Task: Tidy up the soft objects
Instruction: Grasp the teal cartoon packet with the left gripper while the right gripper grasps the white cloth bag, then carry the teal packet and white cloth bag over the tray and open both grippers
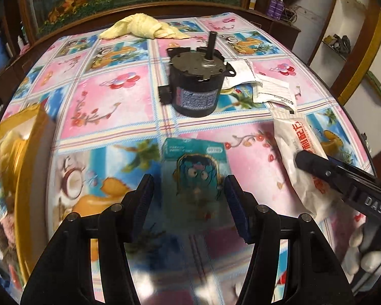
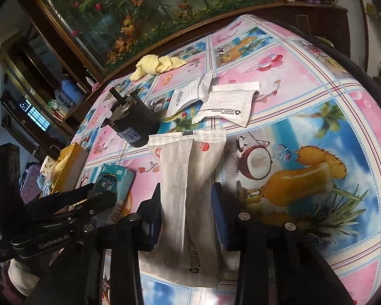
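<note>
A teal tissue pack point(image 1: 198, 175) with a cartoon face lies flat on the patterned tablecloth point(image 1: 109, 101). My left gripper point(image 1: 190, 203) hangs over its near end, open, its blue pads point(image 1: 143, 203) on either side of the pack and not pressing on it. In the right wrist view the same pack point(image 2: 114, 180) lies just past the left gripper point(image 2: 99, 198). My right gripper point(image 2: 186, 206) is shut on a long white soft packet point(image 2: 188, 172) with red print. That packet point(image 1: 299, 152) and the right gripper point(image 1: 310, 164) also show at the right edge of the left wrist view.
A black motor point(image 1: 193, 84) with an upright shaft stands mid-table. Crumpled white mailers point(image 1: 266, 86) lie beside it, a yellow towel point(image 1: 139, 26) at the far edge. A yellow box point(image 1: 25, 139) holding soft things sits at the left. A white-gloved hand point(image 1: 368, 251) holds the right gripper.
</note>
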A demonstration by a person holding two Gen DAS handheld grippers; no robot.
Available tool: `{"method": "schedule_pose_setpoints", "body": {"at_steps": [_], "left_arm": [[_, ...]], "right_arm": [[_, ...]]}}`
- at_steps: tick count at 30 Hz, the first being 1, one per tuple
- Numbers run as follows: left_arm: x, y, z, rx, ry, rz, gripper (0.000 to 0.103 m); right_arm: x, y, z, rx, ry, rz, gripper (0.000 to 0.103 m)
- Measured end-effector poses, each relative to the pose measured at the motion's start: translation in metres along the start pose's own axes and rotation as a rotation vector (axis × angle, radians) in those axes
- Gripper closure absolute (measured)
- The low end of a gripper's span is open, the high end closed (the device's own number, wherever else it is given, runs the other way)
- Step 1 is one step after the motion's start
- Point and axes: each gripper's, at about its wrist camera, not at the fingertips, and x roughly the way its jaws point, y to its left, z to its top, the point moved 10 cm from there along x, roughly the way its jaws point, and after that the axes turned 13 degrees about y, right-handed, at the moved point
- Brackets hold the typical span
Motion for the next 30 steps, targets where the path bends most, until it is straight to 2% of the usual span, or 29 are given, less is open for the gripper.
{"method": "schedule_pose_setpoints", "body": {"at_steps": [2, 3, 6, 7, 8, 12, 16, 21, 26, 30], "left_arm": [[0.009, -0.004, 0.002, 0.020, 0.013, 0.032, 0.034], [0.009, -0.007, 0.004, 0.040, -0.009, 0.054, 0.030], [0.010, -0.014, 0.004, 0.070, -0.030, 0.031, 0.030], [0.009, -0.013, 0.003, 0.066, -0.029, 0.024, 0.034], [0.006, -0.011, 0.002, 0.061, -0.039, 0.024, 0.056], [-0.005, -0.006, -0.009, 0.032, -0.046, -0.014, 0.060], [-0.028, 0.005, -0.027, -0.018, -0.068, -0.060, 0.060], [-0.072, 0.033, -0.059, -0.083, -0.139, -0.093, 0.060], [-0.117, 0.085, -0.096, -0.181, -0.206, -0.112, 0.060], [-0.147, 0.139, -0.123, -0.273, -0.254, -0.075, 0.060]], "right_arm": [[0.000, 0.000, 0.000, 0.006, 0.002, 0.012, 0.067], [0.000, 0.000, 0.000, 0.008, 0.003, 0.016, 0.067], [0.000, -0.001, 0.000, 0.007, 0.003, 0.018, 0.067], [0.000, -0.001, 0.000, 0.006, 0.003, 0.021, 0.067], [0.000, -0.001, 0.000, 0.006, 0.003, 0.023, 0.067], [0.000, 0.000, 0.000, -0.001, 0.003, 0.026, 0.067], [0.000, 0.001, 0.000, 0.000, 0.002, 0.029, 0.067], [0.001, 0.004, 0.000, -0.015, 0.000, 0.011, 0.067], [0.005, 0.010, -0.001, -0.043, 0.015, 0.006, 0.069], [0.001, 0.021, -0.003, -0.033, 0.032, 0.033, 0.080]]}}
